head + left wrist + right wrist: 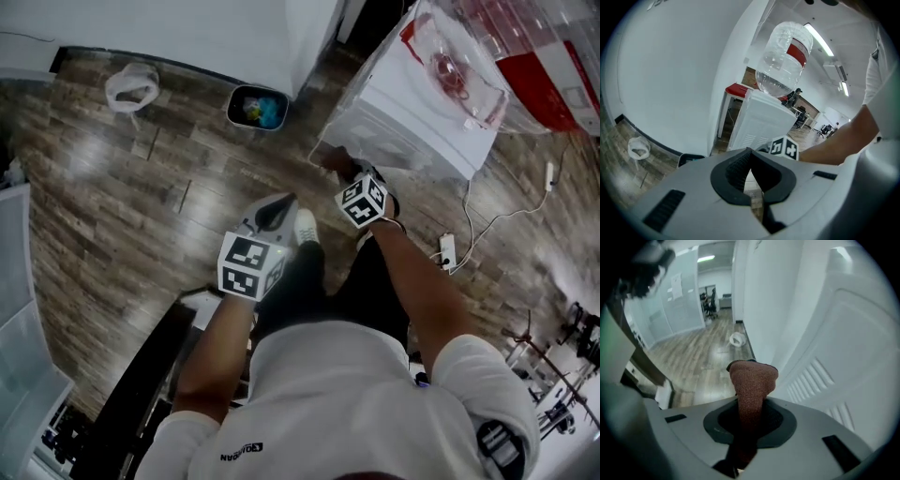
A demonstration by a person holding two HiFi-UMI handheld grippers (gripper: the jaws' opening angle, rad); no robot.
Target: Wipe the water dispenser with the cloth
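Observation:
The white water dispenser (403, 122) stands at the upper right of the head view, with a clear bottle (469, 56) on top. My right gripper (345, 173) is at its lower side panel, shut on a reddish-brown cloth (330, 161). In the right gripper view the cloth (752, 380) sticks up between the jaws of that gripper (751, 404), close beside the vented side of the dispenser (843, 357). My left gripper (284, 201) hangs over the floor to the left, away from the dispenser. Its jaws (750, 157) meet at the tips with nothing in them, and the dispenser (759, 124) stands ahead of them.
A small bin (256, 107) stands by the white wall left of the dispenser. A white plastic bag (131, 86) lies on the wood floor further left. A power strip with its cable (447, 250) lies to the right. A dark bench (141, 394) sits at lower left.

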